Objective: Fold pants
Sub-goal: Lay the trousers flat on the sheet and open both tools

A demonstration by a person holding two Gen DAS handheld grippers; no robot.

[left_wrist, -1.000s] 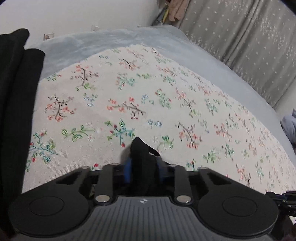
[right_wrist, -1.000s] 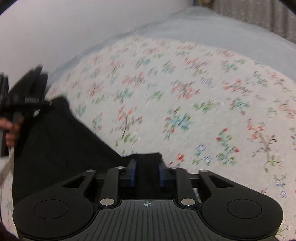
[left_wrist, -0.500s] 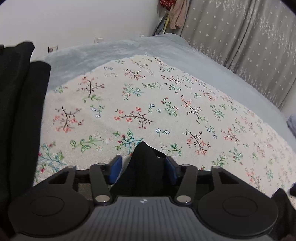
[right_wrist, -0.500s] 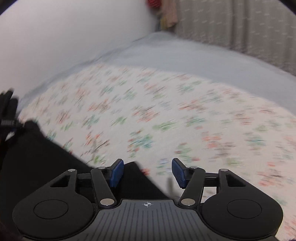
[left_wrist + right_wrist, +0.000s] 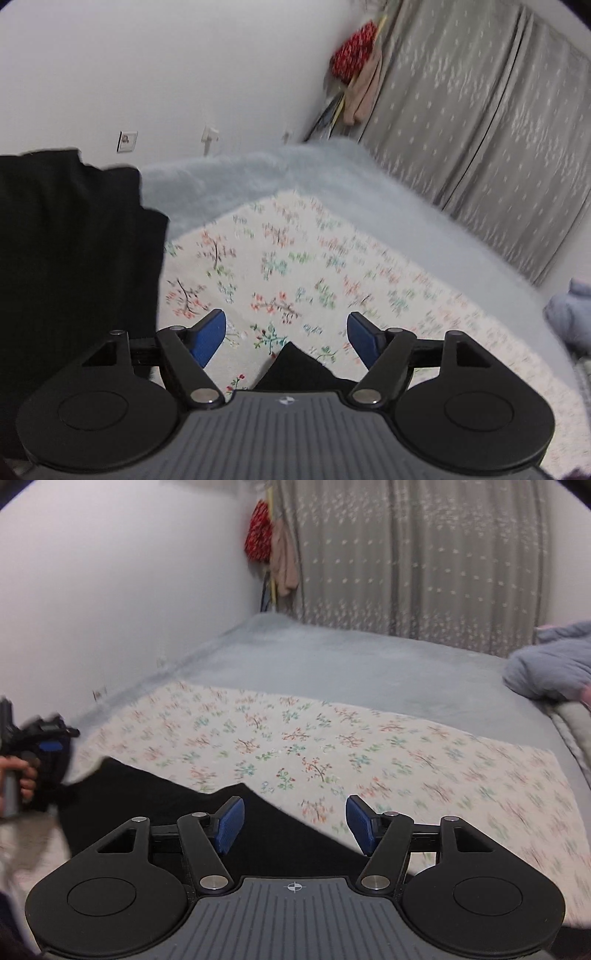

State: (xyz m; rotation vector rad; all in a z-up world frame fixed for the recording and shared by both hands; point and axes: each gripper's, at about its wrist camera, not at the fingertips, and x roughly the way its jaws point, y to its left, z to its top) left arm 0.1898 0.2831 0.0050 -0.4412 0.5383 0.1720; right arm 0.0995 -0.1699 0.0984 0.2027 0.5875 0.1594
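The black pants (image 5: 166,808) lie flat on the floral cloth (image 5: 369,746), and one corner (image 5: 295,365) shows low between my left fingers. My left gripper (image 5: 286,332) hangs above that corner with its jaws opening; the blue pads (image 5: 210,336) touch nothing. My right gripper (image 5: 295,821) hovers over the pants' right edge, its jaws also opening, and nothing is pinched between them. In the right wrist view the left gripper (image 5: 44,746) appears at the far left, held by a hand (image 5: 22,775).
The floral cloth covers a grey-blue blanket (image 5: 351,657) on a bed against a white wall. A tall dark mass of black fabric (image 5: 74,258) fills the left of the left wrist view. Grey curtains (image 5: 424,561), hanging clothes (image 5: 258,535) and a bluish bundle (image 5: 546,664) lie beyond.
Both grippers were shut on black pants fabric a second ago. Both have opened, let it go and risen, so more of the wall and curtains now shows.
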